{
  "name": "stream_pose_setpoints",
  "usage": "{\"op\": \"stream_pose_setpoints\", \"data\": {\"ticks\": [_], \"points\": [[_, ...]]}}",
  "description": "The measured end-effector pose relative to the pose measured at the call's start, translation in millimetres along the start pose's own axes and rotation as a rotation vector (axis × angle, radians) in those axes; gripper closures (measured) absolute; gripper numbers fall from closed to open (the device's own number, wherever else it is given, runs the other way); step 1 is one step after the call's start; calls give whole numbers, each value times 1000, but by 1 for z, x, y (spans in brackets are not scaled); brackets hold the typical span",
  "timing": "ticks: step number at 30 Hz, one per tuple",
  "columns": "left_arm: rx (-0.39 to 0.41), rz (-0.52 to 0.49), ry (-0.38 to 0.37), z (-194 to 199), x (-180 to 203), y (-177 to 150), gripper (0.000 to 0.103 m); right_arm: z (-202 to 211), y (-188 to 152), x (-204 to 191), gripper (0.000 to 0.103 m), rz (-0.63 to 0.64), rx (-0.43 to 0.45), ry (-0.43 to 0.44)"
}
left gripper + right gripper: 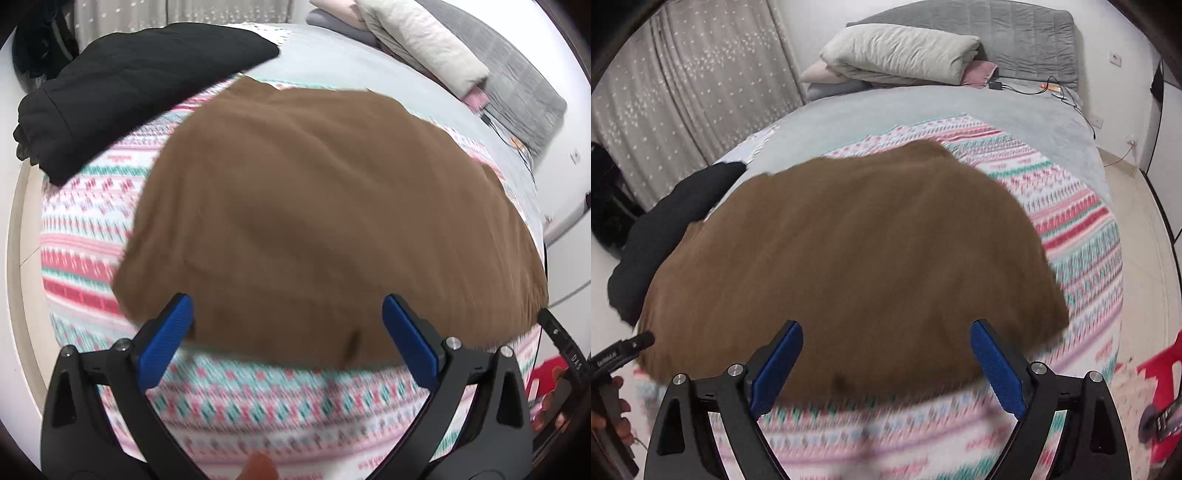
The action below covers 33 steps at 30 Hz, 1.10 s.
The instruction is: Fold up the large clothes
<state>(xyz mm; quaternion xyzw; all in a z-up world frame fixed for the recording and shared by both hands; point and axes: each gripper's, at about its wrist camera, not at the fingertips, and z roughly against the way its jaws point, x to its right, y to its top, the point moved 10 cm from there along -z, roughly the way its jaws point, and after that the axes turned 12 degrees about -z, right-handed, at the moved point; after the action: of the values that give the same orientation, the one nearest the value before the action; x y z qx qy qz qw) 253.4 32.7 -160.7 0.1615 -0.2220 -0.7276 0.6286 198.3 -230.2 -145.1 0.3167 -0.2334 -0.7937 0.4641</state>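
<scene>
A large brown garment (325, 221) lies spread flat on a patterned pink, white and teal blanket (81, 243) on the bed; it also fills the middle of the right wrist view (849, 266). My left gripper (288, 314) is open and empty, its blue pads over the garment's near edge. My right gripper (886, 339) is open and empty, also over the near edge. The left gripper's body (617, 354) shows at the left edge of the right wrist view. Both views are motion-blurred.
A black garment (129, 88) lies at the bed's far left, also in the right wrist view (668, 221). Folded pillows and bedding (897, 55) sit by the grey headboard (1015, 40). A charger and cables (1027, 88) lie near it. A red stool (1167, 387) stands at right. A curtain (694, 92) hangs behind.
</scene>
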Motion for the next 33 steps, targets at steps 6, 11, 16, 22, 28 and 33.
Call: {"op": "stream_pose_setpoints", "data": {"ticks": [6,11,16,22,28,33], "points": [[37,-66,42,13,29,-8,1,2,-33,-6,9,47,-42,-32],[70,-81,41,20,39,-10,1,9,-37,-16,9,97,-10,-56],[91,-68,50,22,38,-13,1,13,-44,-26,9,138,-8,-67],[101,-60,66,21,35,-13,1,16,-47,-32,9,163,-2,-70],[99,-44,44,18,38,-14,1,16,-47,-37,9,180,18,-88],[81,-59,24,13,50,-19,1,10,-48,-37,9,186,18,-98]]}}
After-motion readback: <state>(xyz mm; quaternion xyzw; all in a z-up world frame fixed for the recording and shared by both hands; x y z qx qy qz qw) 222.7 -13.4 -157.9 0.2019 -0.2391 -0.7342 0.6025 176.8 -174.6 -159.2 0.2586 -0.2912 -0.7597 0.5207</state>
